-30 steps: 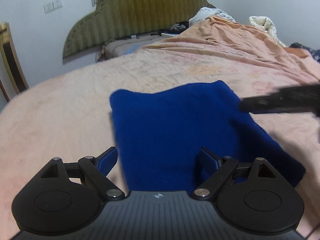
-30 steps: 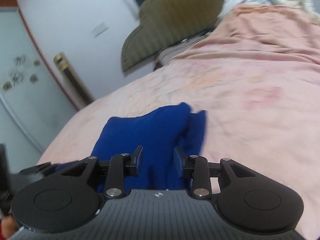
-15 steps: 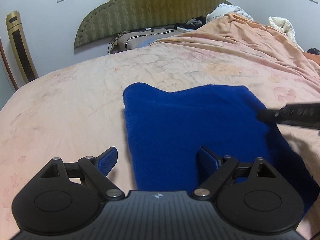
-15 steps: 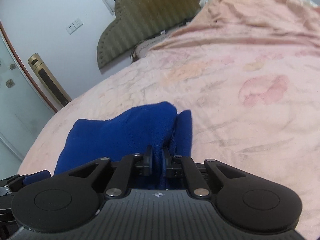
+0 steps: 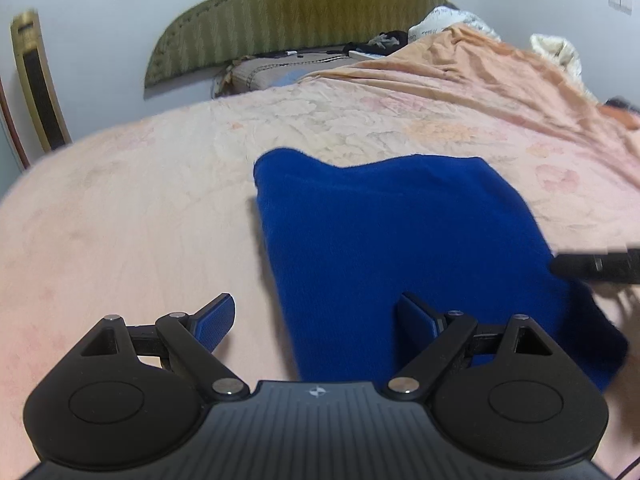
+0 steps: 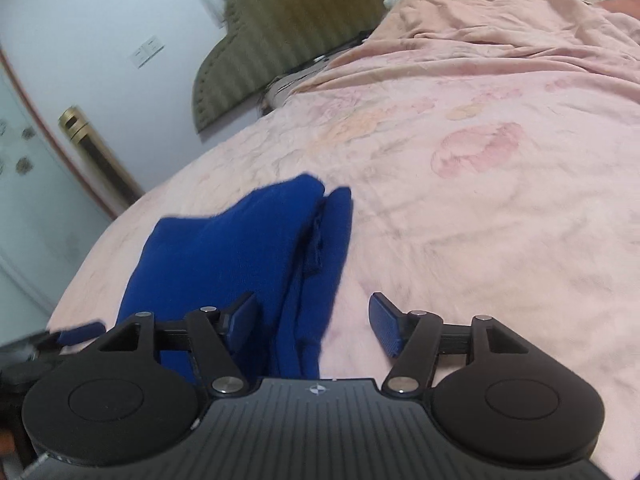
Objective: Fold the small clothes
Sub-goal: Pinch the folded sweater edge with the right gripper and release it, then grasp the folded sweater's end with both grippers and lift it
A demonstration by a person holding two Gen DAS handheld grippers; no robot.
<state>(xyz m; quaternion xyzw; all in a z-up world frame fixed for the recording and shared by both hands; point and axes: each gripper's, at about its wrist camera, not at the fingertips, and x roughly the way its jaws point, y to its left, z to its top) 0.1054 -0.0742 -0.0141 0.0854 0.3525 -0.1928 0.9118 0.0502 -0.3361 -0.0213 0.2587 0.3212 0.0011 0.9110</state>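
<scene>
Left wrist view: a pink floral bed [image 5: 120, 208] fills the frame, green headboard [image 5: 296, 12] at 12 o'clock. A folded blue garment [image 5: 400, 248] lies flat on it at centre. Left gripper [image 5: 316, 320] gapes wide, empty; right gripper [image 6: 314, 318] likewise spread, straddling the garment's near edge.
</scene>
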